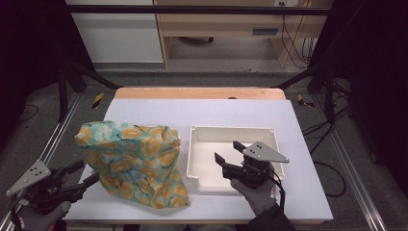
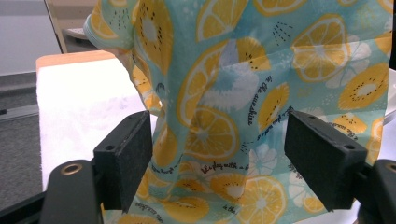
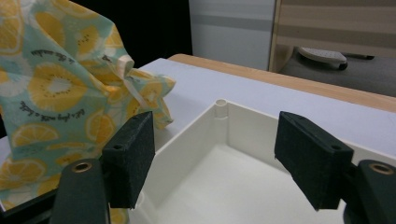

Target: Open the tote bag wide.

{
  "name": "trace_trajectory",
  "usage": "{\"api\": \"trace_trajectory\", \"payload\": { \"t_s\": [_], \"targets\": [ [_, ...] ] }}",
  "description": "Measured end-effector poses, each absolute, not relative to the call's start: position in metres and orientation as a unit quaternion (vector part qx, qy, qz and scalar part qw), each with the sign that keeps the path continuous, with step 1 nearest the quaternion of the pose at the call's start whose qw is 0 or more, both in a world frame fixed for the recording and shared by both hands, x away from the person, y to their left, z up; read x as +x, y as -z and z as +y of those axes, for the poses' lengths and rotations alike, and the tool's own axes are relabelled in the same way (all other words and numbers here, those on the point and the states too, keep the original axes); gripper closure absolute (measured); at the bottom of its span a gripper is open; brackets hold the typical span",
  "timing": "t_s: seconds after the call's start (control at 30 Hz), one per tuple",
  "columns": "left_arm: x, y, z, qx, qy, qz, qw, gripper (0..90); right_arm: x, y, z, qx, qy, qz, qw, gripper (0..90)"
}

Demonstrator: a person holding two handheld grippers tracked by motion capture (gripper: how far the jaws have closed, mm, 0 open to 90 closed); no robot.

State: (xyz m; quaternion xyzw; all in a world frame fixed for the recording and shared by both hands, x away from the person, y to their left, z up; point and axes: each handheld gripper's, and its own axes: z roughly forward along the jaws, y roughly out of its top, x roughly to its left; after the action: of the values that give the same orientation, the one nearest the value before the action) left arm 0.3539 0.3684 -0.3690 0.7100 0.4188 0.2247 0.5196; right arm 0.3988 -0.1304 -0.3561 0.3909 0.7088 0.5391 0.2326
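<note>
The work surface is a table covered by a white sheet, with a strip of bare wood left exposed along the far edge. Two items are carried directly on the sheet: a fabric bag printed with citrus slices on a teal ground (slumped and creased, standing on the left half) and a shallow white tray on the right half. The bag and the tray are set just beside each other, near the front edge.
</note>
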Motion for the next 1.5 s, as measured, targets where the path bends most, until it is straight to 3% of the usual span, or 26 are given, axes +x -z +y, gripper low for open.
{"api": "trace_trajectory", "payload": {
  "t_s": [1.13,1.5],
  "targets": [
    [0.375,0.340,0.362,0.695,-0.267,0.426,0.514,29.8,0.406,0.336,-0.064,0.333,-0.562,0.731,0.196,36.4],
    [0.380,0.336,0.356,0.686,-0.282,0.433,0.512,37.4,0.411,0.330,-0.039,0.315,-0.570,0.738,0.177,40.4]
  ]
}}
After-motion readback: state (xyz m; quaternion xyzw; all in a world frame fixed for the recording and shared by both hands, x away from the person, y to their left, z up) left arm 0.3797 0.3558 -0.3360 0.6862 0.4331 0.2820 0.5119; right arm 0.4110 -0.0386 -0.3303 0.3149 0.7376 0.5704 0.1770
